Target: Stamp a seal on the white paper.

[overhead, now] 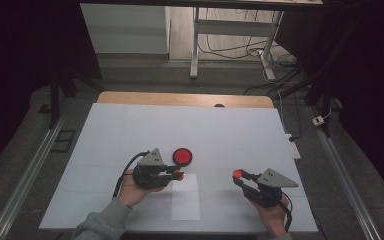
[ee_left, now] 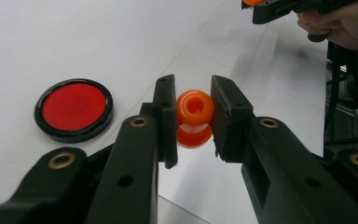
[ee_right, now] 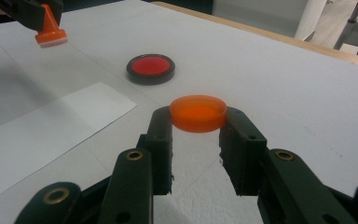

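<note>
Two parts lifted: left gripper (overhead: 179,174) jaws clamped on orange stamp (ee_left: 194,117), near ink pad (overhead: 182,156), over paper sheet (overhead: 185,196) at surface's near edge. Right gripper (overhead: 237,174) jaws pinch orange cap (ee_right: 198,113). Judged step: cap off, inking pending. Next: press stamp squarely into pad.

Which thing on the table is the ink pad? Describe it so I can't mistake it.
On the white table, look just beyond the sheet of paper. The ink pad lies there flat: a round black-rimmed dish with a red centre. Unlike the orange stamp and orange cap, no claw holds it.
</note>
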`<state>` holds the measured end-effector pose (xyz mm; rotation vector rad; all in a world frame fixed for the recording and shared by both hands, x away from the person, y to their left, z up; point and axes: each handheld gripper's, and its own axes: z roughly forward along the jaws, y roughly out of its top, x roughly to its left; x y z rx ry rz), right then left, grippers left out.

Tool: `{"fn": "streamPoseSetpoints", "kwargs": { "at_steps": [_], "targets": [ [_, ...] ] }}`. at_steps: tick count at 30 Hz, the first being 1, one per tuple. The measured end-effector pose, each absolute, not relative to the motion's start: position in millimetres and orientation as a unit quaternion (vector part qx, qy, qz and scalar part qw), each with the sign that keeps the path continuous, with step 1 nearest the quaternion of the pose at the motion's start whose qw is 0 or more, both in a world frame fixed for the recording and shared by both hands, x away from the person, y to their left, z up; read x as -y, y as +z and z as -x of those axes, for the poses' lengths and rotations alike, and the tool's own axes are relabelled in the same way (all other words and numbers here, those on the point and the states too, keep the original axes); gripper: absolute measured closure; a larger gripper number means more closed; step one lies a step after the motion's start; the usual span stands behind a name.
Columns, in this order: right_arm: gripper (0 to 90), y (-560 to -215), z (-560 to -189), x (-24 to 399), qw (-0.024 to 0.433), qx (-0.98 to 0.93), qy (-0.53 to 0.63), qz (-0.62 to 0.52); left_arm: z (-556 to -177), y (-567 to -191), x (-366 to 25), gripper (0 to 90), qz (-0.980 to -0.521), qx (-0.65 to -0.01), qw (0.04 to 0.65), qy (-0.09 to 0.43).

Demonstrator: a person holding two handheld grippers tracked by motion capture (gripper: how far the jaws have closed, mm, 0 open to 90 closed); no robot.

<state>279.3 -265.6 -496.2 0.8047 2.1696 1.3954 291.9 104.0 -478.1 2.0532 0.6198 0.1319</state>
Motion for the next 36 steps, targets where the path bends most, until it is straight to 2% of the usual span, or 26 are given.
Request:
{"fn": "streamPoseSetpoints", "kwargs": {
  "at_steps": [21, 36],
  "targets": [
    [65.3, -497, -279, 265, 0.216, -0.784, 0.503, -0.291, -285, -491, -90, 72.0, -0.856, -0.236, 0.459, 0.034],
    [65.3, -497, -279, 266, 0.217, -0.784, 0.503, -0.291, -284, -503, -83, 72.0, -0.864, -0.235, 0.442, 0.041]
  ]
}}
